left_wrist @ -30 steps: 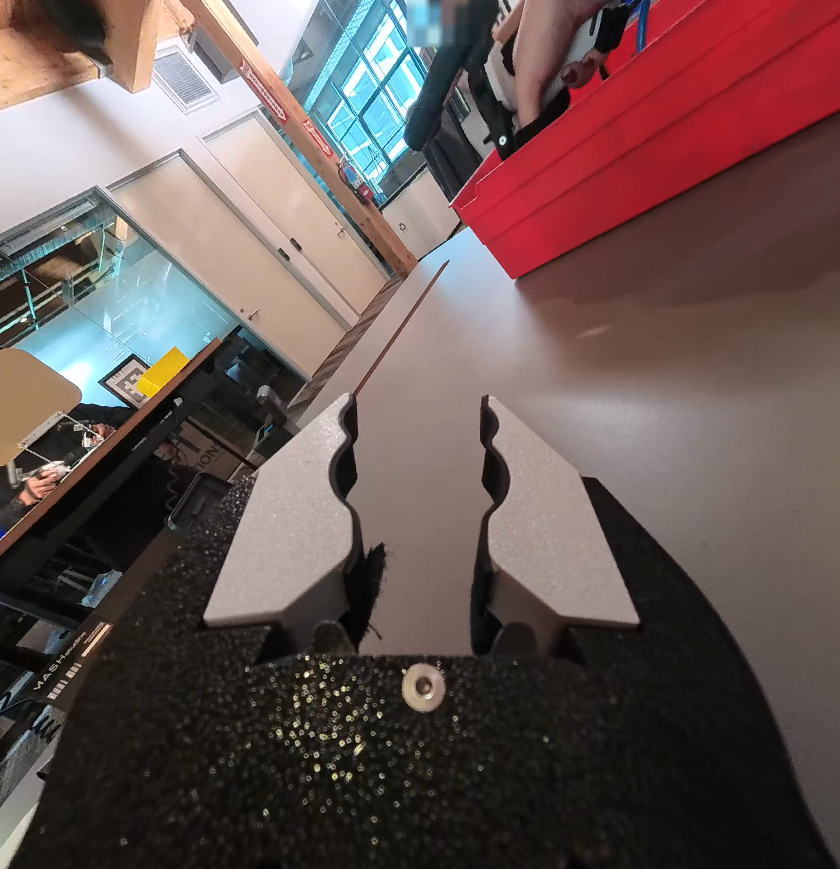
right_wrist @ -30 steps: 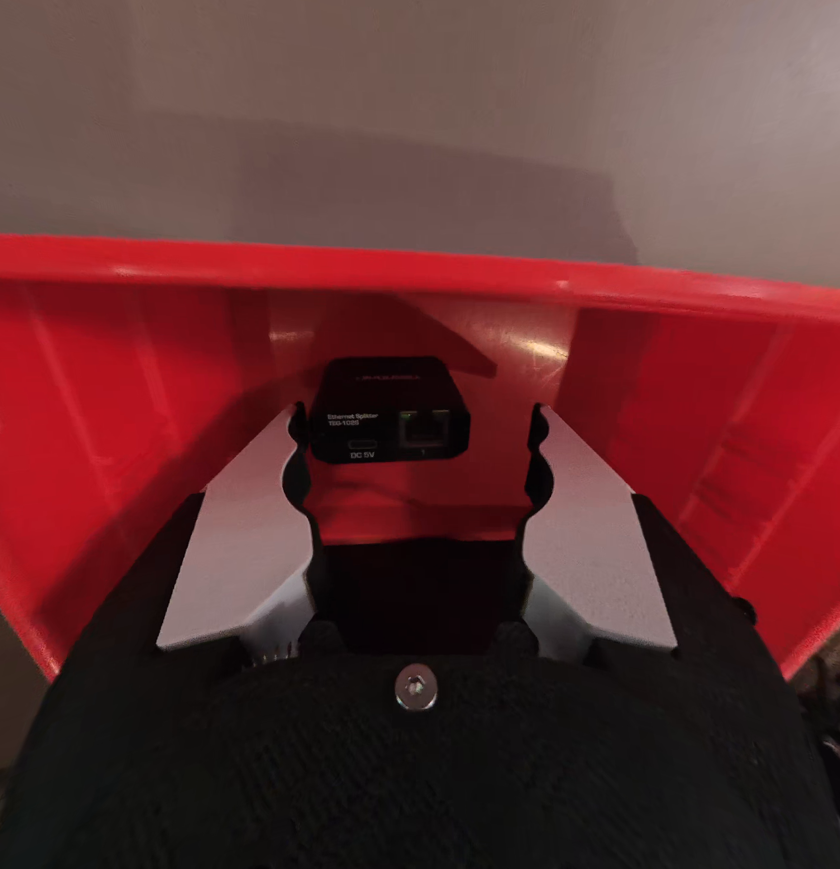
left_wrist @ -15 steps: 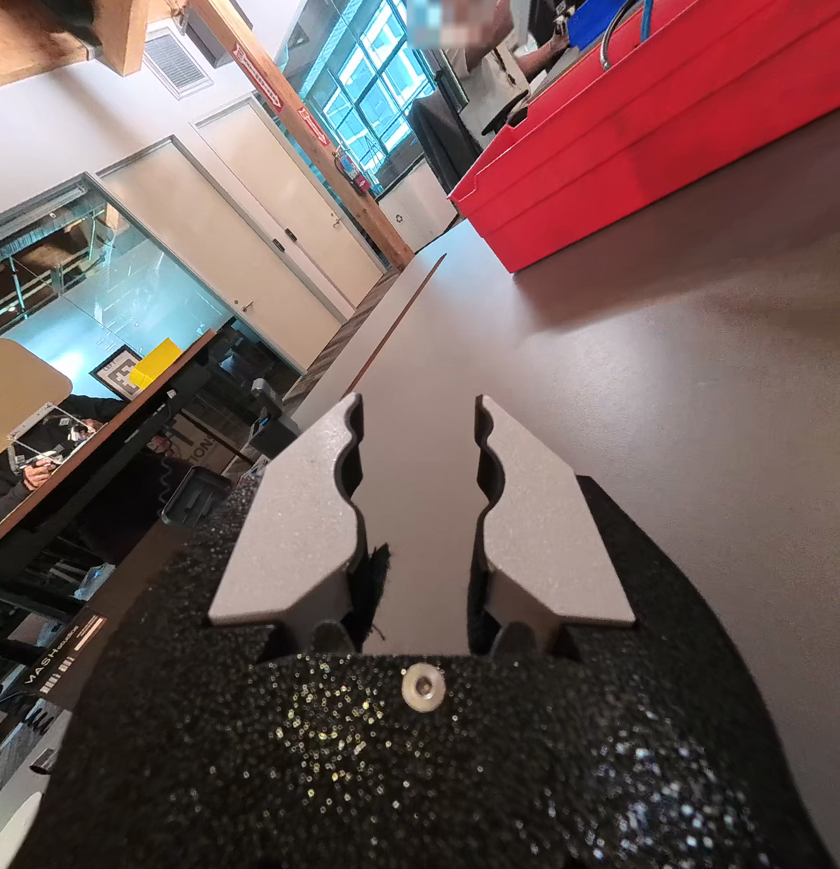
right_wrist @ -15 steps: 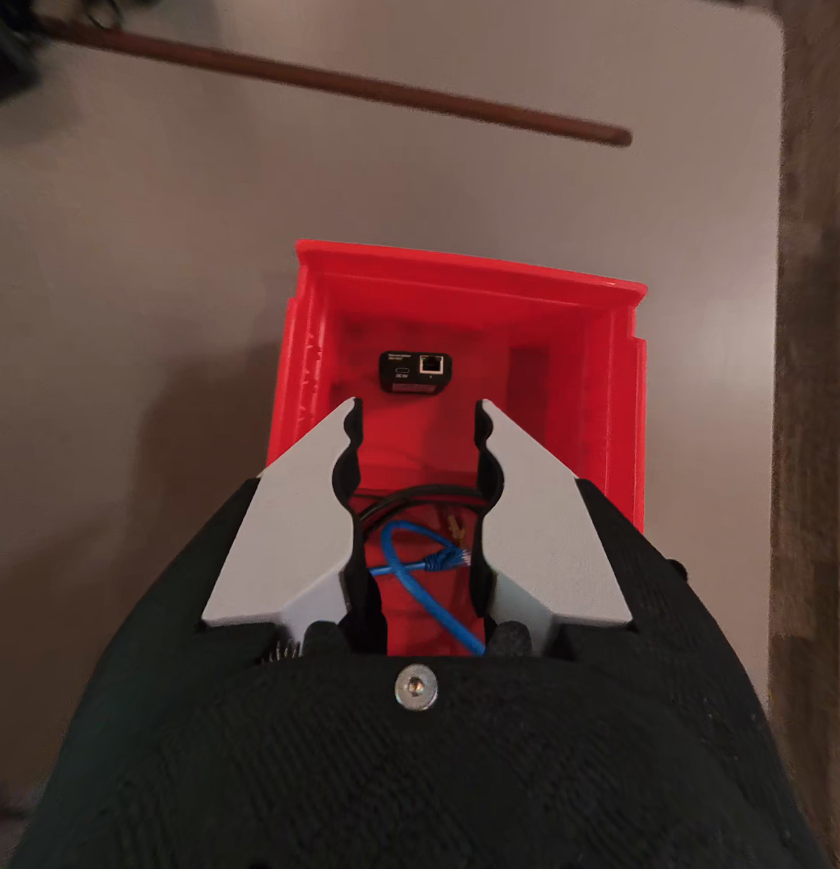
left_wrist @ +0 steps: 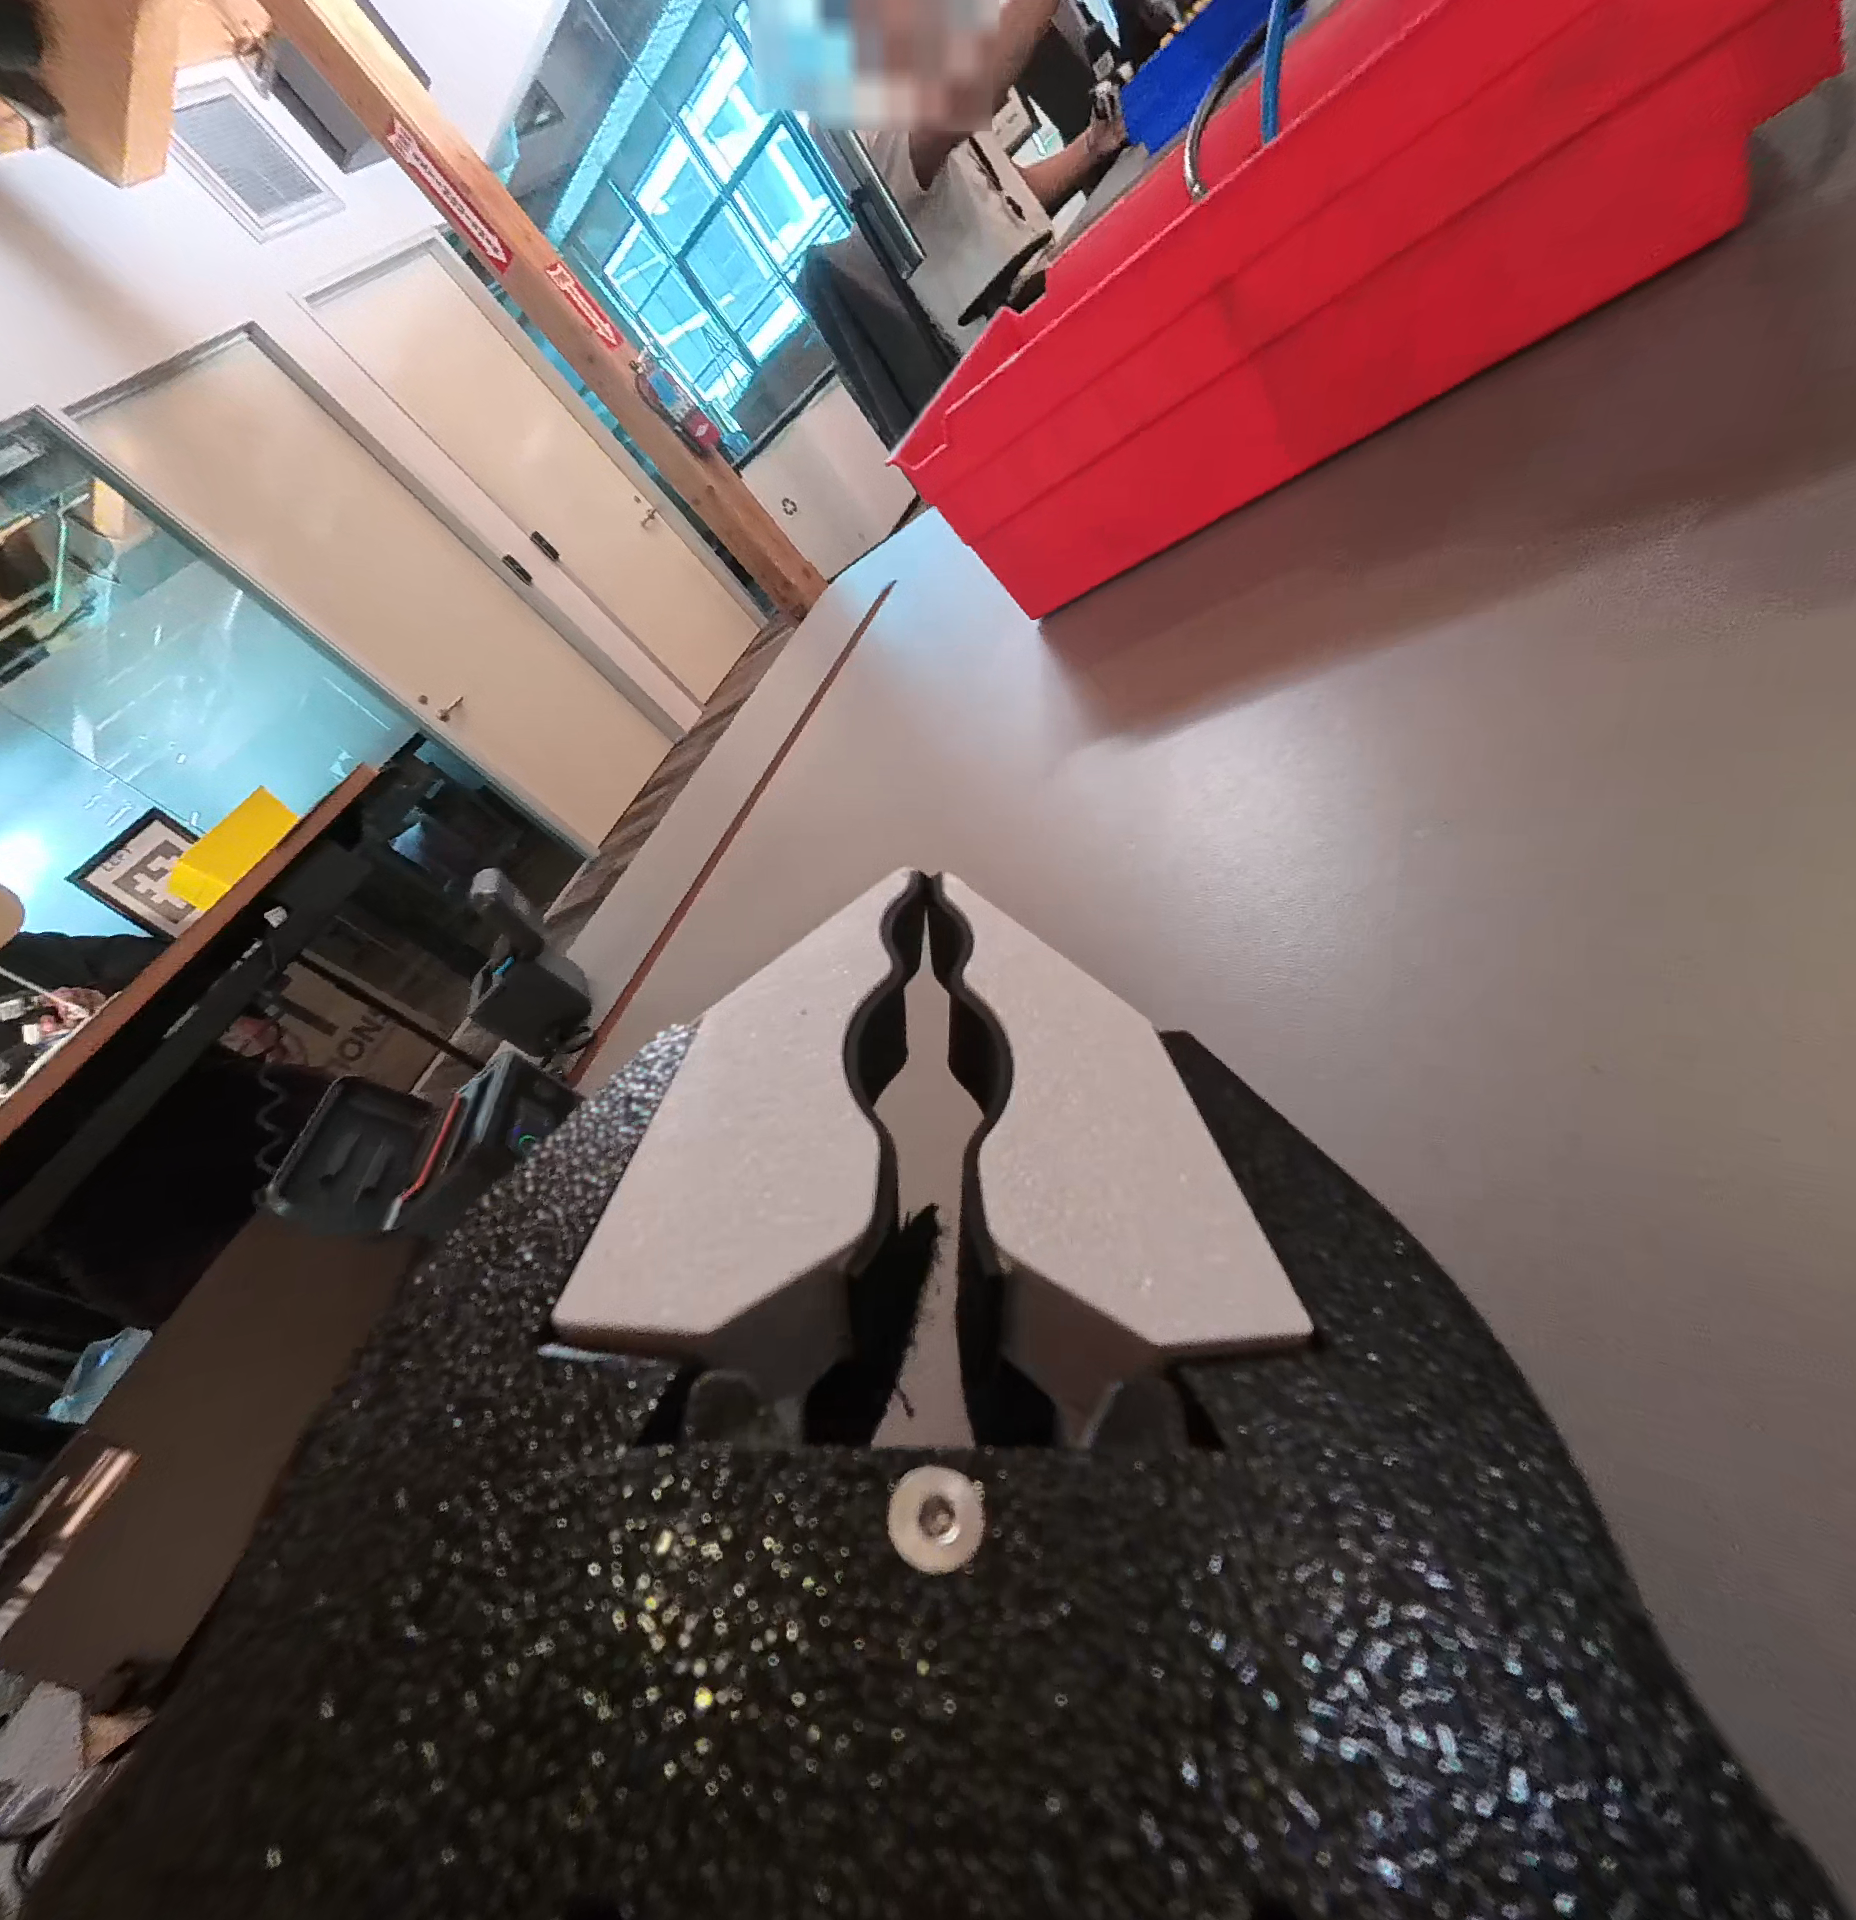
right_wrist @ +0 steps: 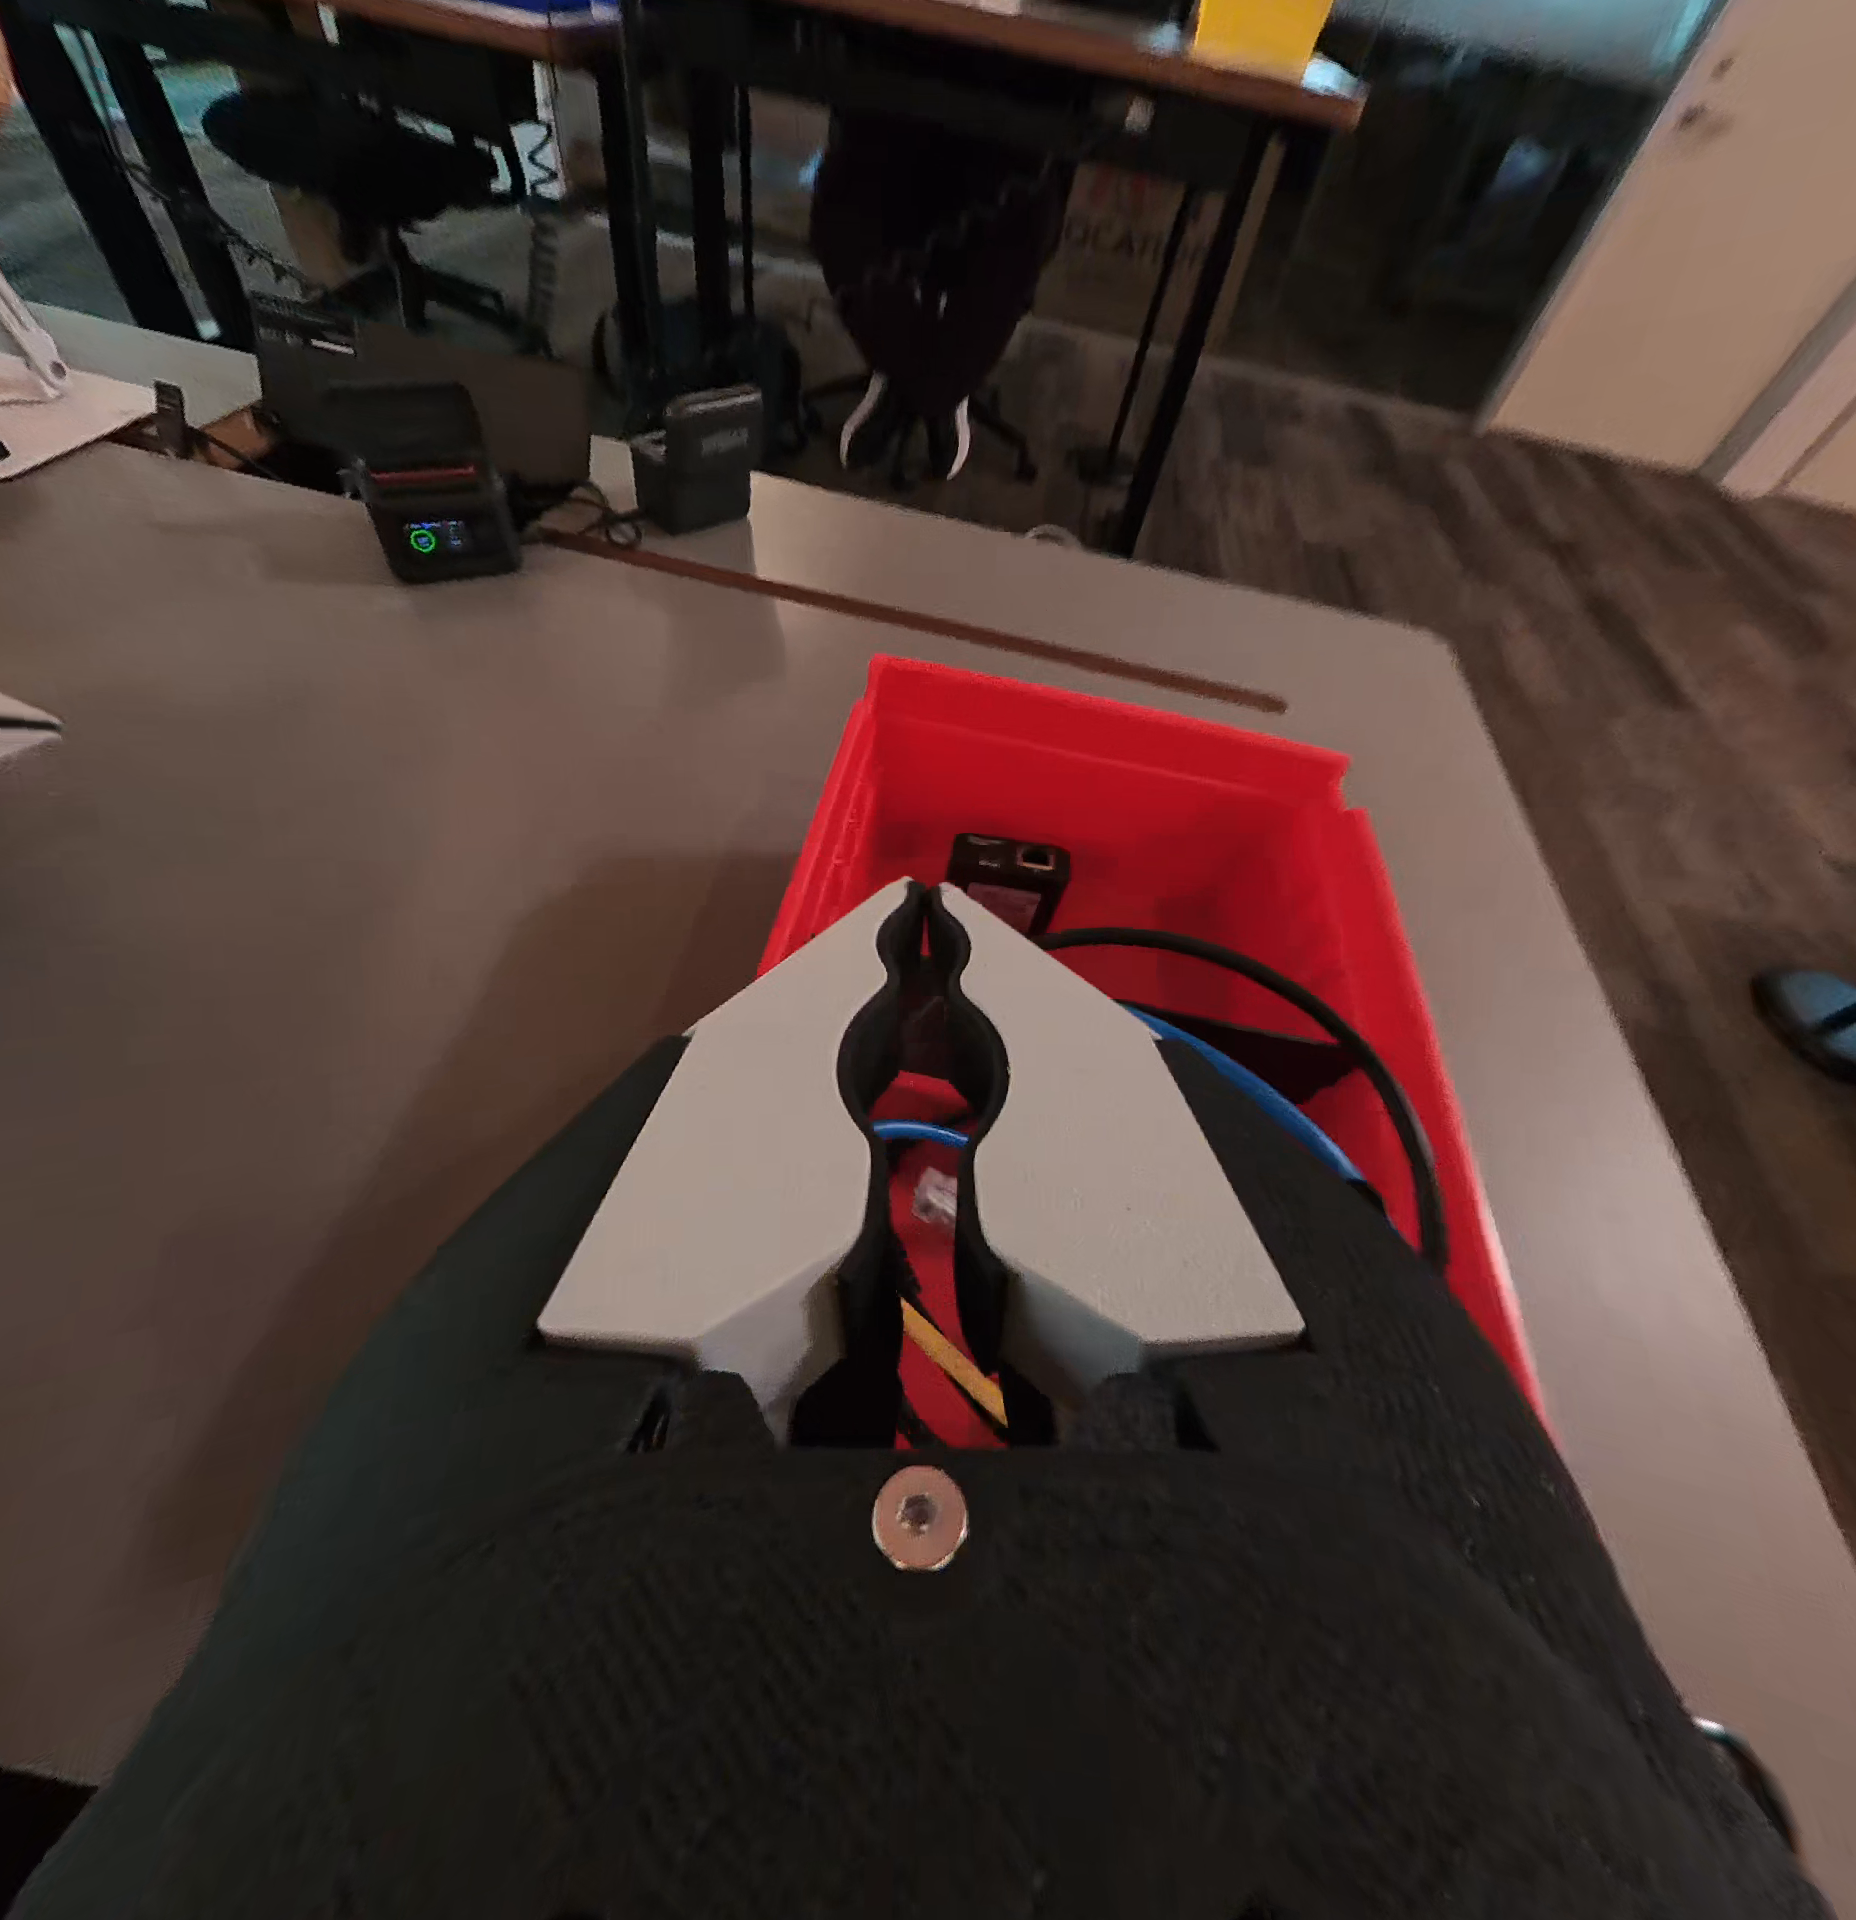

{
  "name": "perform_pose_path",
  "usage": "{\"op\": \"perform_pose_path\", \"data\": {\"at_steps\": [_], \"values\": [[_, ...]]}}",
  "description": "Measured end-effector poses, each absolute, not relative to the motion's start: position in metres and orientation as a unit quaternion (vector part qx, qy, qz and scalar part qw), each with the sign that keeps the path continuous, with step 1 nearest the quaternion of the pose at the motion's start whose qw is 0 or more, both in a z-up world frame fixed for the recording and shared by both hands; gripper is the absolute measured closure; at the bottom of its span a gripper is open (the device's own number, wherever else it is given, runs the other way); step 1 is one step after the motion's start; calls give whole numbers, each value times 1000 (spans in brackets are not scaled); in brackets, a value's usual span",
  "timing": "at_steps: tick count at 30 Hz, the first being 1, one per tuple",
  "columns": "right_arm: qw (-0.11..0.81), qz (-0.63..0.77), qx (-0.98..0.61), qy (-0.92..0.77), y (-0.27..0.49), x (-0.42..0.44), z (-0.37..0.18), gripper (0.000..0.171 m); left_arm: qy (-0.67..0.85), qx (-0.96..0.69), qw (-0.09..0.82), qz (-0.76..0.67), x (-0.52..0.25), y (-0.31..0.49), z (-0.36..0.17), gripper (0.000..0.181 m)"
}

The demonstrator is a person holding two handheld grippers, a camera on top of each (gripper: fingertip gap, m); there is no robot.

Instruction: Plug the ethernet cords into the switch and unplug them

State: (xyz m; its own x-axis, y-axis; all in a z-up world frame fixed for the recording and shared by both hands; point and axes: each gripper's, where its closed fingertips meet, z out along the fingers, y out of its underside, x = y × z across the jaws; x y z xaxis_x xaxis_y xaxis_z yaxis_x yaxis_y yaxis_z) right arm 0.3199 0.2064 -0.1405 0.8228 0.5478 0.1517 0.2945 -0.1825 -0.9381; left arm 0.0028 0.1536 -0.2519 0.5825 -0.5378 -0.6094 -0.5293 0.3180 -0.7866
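My left gripper (left_wrist: 926, 881) lies low over the plain grey counter (left_wrist: 1423, 935), its grey jaws pressed together at the tips with nothing between them. My right gripper (right_wrist: 924, 888) hangs above the open red plastic bin (right_wrist: 1100, 743), jaws likewise closed on nothing. Inside the bin, at its far end, sits the small black box-shaped switch (right_wrist: 1010, 871), one port facing me on its end face, nothing plugged into it. Nearer me, a black cord (right_wrist: 1319, 1013) arcs along the bin's right side, and a blue ethernet cord (right_wrist: 1256, 1096) loops beneath it. A clear plug (right_wrist: 932, 1210) lies loose on the red floor, seen through the gap behind my jaws.
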Motion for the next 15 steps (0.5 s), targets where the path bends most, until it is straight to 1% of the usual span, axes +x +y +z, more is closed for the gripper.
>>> {"op": "perform_pose_path", "data": {"at_steps": [3,6,7,10,12,13,15], "values": [[609,60,-738,-284,200,349,-130,171,434,-584,686,25,-7,156,-243,181],[624,62,-724,-289,205,370,-116,171,396,-601,694,33,-8,154,-222,181],[631,62,-720,-283,210,378,-109,167,384,-599,702,20,-2,149,-210,181],[652,66,-715,-243,226,404,-89,133,344,-616,707,-38,15,127,-186,181],[647,76,-723,-229,235,418,-89,118,317,-633,704,-52,13,112,-177,181],[642,72,-731,-221,240,427,-92,112,297,-642,705,-48,4,104,-172,167],[627,61,-749,-204,247,446,-106,104,250,-680,689,-23,-24,89,-168,123]]}}
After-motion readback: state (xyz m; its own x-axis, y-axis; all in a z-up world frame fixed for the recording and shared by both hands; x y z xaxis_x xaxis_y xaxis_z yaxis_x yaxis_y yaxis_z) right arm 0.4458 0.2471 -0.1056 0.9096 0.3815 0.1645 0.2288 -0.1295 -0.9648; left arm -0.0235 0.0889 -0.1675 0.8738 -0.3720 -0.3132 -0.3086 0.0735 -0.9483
